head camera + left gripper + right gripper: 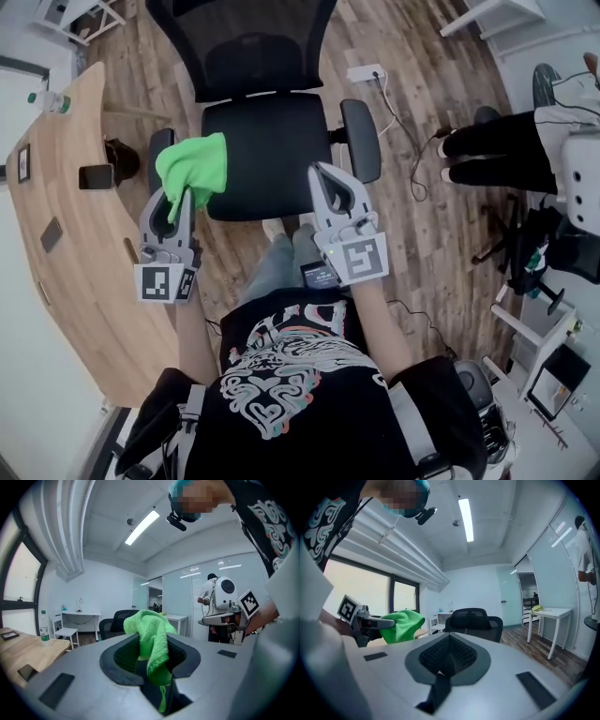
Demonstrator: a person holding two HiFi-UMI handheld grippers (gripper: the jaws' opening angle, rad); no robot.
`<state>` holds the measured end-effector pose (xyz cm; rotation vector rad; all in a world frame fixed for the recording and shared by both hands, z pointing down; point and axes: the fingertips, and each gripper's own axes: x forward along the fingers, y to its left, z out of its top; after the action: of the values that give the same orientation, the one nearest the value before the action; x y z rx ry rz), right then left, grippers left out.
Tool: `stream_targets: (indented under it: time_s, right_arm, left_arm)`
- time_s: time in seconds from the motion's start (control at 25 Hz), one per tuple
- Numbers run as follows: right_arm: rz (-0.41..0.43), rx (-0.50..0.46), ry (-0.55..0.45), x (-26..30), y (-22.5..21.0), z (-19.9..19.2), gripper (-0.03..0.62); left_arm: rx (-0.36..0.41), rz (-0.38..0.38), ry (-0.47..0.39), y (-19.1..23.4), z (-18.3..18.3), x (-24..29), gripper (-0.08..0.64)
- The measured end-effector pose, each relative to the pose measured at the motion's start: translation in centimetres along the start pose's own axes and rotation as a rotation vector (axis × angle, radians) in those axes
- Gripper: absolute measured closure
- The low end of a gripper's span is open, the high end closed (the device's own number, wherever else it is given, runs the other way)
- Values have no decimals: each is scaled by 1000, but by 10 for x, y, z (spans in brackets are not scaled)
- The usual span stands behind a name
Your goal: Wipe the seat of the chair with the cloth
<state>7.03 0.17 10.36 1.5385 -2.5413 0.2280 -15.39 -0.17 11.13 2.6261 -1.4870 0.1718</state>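
Counting was done first: two grippers, one green cloth, one black office chair. The left gripper was found closed on the cloth. In the left gripper view the fabric was pinched between both jaws, with a bunch standing up past the tips and a strip hanging down through the slot. The cloth was seen over the left front edge of the seat, overlapping the left armrest. Whether it touched the seat could not be told. The right gripper was held over the seat's right front corner, just beside the right armrest. Its jaws were closed together and nothing was held between them. Two armrests were counted in all. One marker cube was noted on each gripper, two in total. A wooden desk was seen at the left, with one phone and one bottle on it. One power strip was seen on the floor behind the chair.
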Motion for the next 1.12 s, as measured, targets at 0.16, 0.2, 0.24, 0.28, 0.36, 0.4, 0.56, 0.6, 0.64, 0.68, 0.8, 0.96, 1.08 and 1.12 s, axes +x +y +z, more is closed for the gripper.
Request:
stream_targets:
  time_s: [0.16,0.2,0.24,0.28,0.36,0.4,0.56,0.6,0.64,0.68,0.8,0.96,1.08,1.12]
  right_arm:
    - [27,-33,36,17,-11,-2,592]
    - [27,-36,45,20,-16,0,592]
    - [30,-39,52,24,-21,0,592]
    - [35,-40,57,28,-25,-1,592]
    - [49,-30,73,37,-31,-8,592]
    - [51,-25,80,42,-33,-13,592]
    - [44,-4,103,49,-40,-39,592]
    - [49,4,107,50,-40,-46,592]
    - [55,11,109,50,-41,-53,592]
    - [59,16,112,51,-41,-61,592]
    - [59,24,134,53,-42,-84,592]
    - [65,26,172,60,-42,-116,592]
    - [68,20,188,63,-40,-139,592]
    - [66,23,195,62,-40,-146,592]
  left_arm:
    - [-7,9,27,1,-4,17,446]
    - [-13,9,35,0,-3,22,447]
    - [-20,9,44,-1,-4,28,446]
    - [-27,5,54,-2,-5,34,446]
    - [-36,-10,72,-4,-12,43,446]
    - [-37,-19,83,-5,-18,47,446]
    - [-41,-32,129,-9,-53,57,446]
    - [-44,-30,137,-9,-62,58,446]
    - [-45,-27,144,-9,-70,61,446]
    - [-44,-24,149,-9,-77,63,446]
    - [-41,-17,168,-10,-97,69,446]
    - [-56,1,199,-6,-128,74,446]
    - [-87,27,229,-1,-158,70,446]
    - [-96,35,243,-1,-169,69,446]
